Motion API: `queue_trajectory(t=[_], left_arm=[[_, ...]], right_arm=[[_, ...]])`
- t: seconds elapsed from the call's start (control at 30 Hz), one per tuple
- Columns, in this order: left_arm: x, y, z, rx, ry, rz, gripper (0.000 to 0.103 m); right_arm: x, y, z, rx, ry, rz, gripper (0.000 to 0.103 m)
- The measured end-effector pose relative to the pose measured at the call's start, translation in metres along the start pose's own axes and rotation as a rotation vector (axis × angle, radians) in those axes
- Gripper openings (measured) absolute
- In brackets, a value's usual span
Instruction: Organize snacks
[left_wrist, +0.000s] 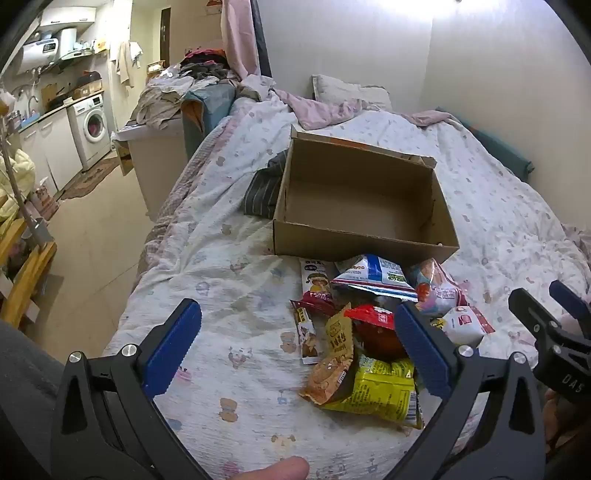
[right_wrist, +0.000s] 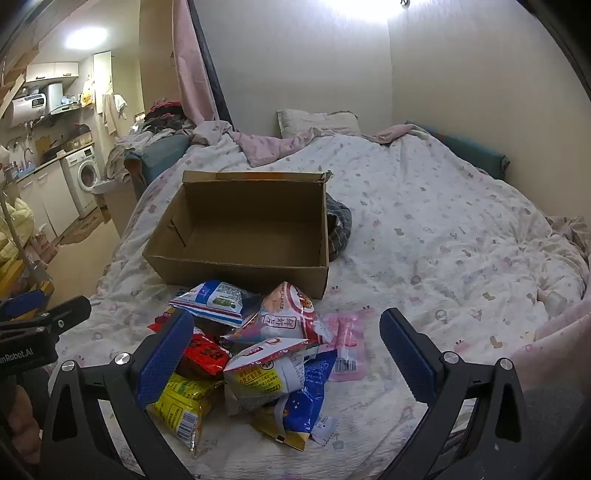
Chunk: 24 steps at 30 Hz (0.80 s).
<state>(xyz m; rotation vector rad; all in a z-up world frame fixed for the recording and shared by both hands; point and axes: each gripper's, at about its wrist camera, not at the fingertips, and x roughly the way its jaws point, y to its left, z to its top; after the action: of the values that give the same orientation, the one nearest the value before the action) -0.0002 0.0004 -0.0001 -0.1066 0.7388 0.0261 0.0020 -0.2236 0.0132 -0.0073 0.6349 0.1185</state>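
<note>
A pile of snack packets lies on the bed in front of an open, empty cardboard box (left_wrist: 369, 242) (right_wrist: 236, 267). The pile holds a yellow packet (left_wrist: 384, 395) (right_wrist: 177, 404), a red packet (left_wrist: 376, 328) (right_wrist: 205, 356), a blue-and-white packet (left_wrist: 373, 277) (right_wrist: 214, 301), an orange packet (left_wrist: 332, 362) and a pink packet (right_wrist: 347, 343). My left gripper (left_wrist: 299, 343) is open and empty, above the pile's left side. My right gripper (right_wrist: 286, 354) is open and empty, above the pile; it also shows in the left wrist view (left_wrist: 550, 306).
The bed (left_wrist: 229, 280) (right_wrist: 443, 236) has a rumpled patterned quilt. A dark striped cloth (left_wrist: 264, 188) (right_wrist: 338, 225) lies beside the box. Pillows (right_wrist: 317, 122) sit at the head by the wall. The floor and a washing machine (left_wrist: 92, 125) are to the left.
</note>
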Motion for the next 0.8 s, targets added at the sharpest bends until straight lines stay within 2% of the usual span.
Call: queue_trajectory(t=[0.33,0.8], left_arm=[[-0.0080,0.0009,-0.0009,0.026,-0.018,0.005,0.103],[-0.0033,0.0006,0.0019,0.009,-0.005,0.025,0.103]], right_arm=[[0.0012,-0.0014,0.0012,0.024,0.015,0.007,0.103],[0.0036,-0.0009,-0.0031,0.011,0.010,0.002,0.103]])
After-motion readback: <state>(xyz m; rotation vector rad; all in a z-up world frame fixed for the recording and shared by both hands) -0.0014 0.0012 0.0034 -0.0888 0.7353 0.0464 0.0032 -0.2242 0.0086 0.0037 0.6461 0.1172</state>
